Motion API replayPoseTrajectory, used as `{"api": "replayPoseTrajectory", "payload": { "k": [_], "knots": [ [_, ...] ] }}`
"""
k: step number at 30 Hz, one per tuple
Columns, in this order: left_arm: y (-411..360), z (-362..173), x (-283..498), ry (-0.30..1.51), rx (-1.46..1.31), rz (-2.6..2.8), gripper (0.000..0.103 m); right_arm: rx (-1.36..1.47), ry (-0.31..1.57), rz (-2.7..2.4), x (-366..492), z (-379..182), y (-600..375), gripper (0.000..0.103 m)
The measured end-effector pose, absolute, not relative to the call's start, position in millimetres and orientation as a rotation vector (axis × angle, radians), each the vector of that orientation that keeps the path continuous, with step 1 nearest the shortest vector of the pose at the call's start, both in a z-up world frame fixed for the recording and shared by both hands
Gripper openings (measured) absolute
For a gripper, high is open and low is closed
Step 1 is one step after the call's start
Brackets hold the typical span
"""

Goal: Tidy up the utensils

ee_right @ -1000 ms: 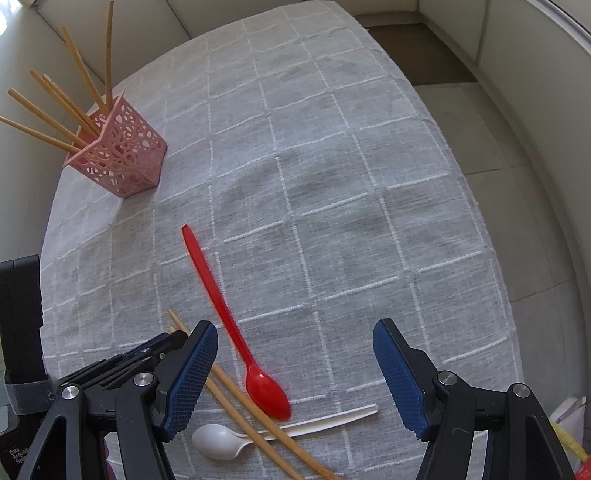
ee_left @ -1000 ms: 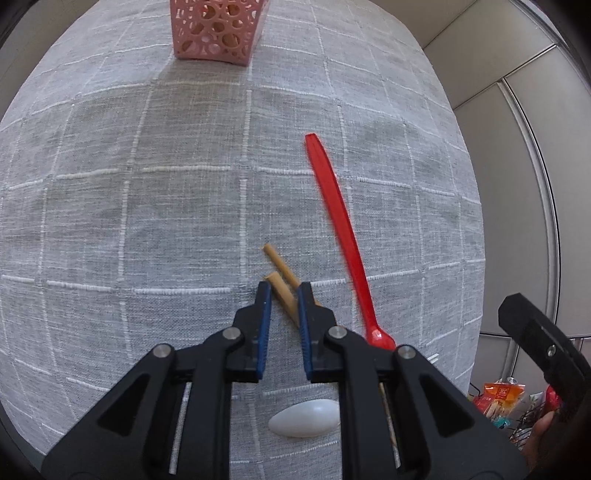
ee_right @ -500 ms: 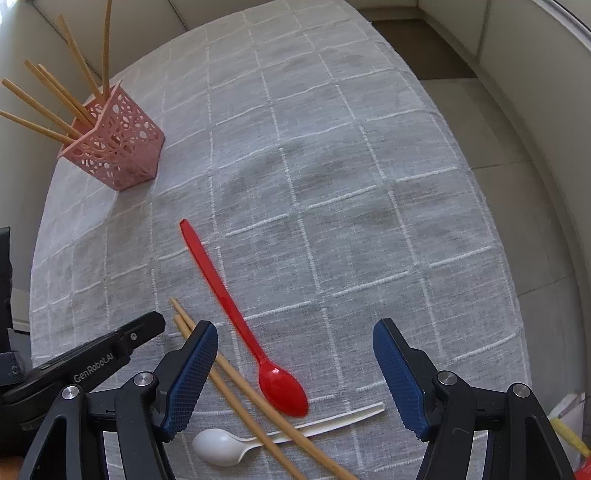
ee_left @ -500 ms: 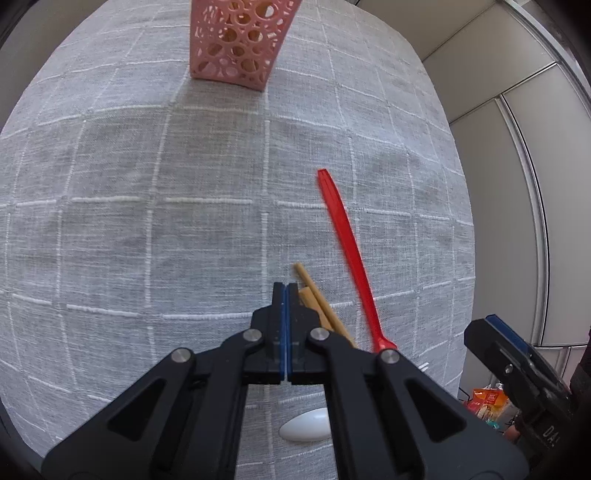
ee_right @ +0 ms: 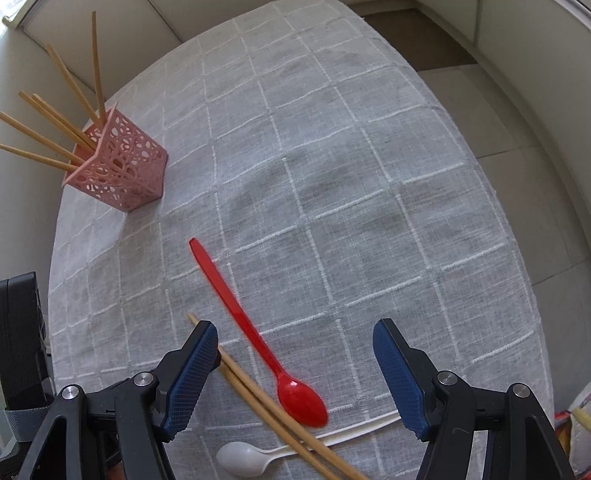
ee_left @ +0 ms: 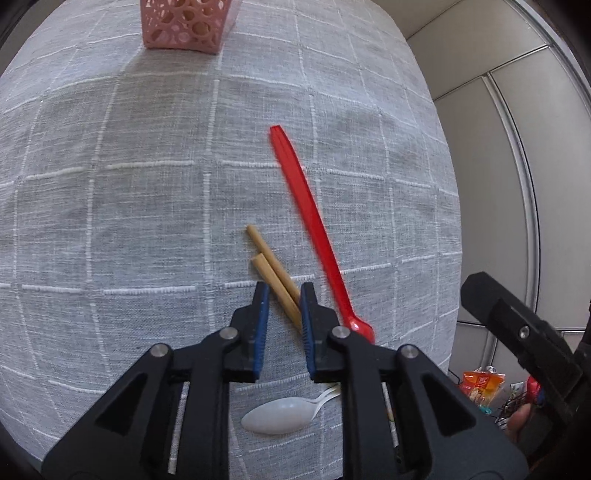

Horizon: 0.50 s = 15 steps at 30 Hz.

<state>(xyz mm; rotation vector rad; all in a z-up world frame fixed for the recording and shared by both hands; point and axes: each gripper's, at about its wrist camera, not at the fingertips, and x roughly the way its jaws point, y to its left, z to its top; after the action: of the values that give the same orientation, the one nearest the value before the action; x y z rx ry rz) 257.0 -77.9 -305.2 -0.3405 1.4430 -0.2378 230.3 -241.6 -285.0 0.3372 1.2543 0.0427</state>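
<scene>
the left gripper (ee_left: 282,295) has just been opening; its jaws stand narrowly apart astride the two wooden chopsticks (ee_left: 275,275), pads not pressing. the sticks run from near right to far left, toward the far pink holder (ee_left: 184,26). right gripper (ee_right: 295,365) gapes empty. no readable writing.

The left black tongs with blue pads (ee_left: 283,295) point steeply down, jaws just reopened to a narrow gap. The right tongs (ee_right: 294,347) hang wide apart.
</scene>
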Motion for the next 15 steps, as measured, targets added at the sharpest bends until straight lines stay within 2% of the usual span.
{"api": "replayPoseTrajectory", "payload": {
  "k": [4, 12, 14, 15],
  "knots": [
    [-83.9, -304.5, 257.3, 1.433, -0.342, -0.227, 0.009, 0.328, 1.259, 0.031, 228.5, -287.1, -251.3, 0.075],
    [-97.2, -307.5, 258.5, 1.434, -0.280, -0.197, 0.010, 0.344, 1.256, 0.034, 228.2, -287.3, -265.3, 0.075],
    [-99.0, -307.5, 258.5, 1.429, -0.247, -0.186, 0.011, 0.347, 1.252, 0.034, 227.8, -286.4, -267.1, 0.075],
    [-103.5, -308.2, 259.3, 1.424, -0.220, -0.177, 0.015, 0.348, 1.250, 0.034, 227.8, -285.7, -267.8, 0.075]
  ]
}}
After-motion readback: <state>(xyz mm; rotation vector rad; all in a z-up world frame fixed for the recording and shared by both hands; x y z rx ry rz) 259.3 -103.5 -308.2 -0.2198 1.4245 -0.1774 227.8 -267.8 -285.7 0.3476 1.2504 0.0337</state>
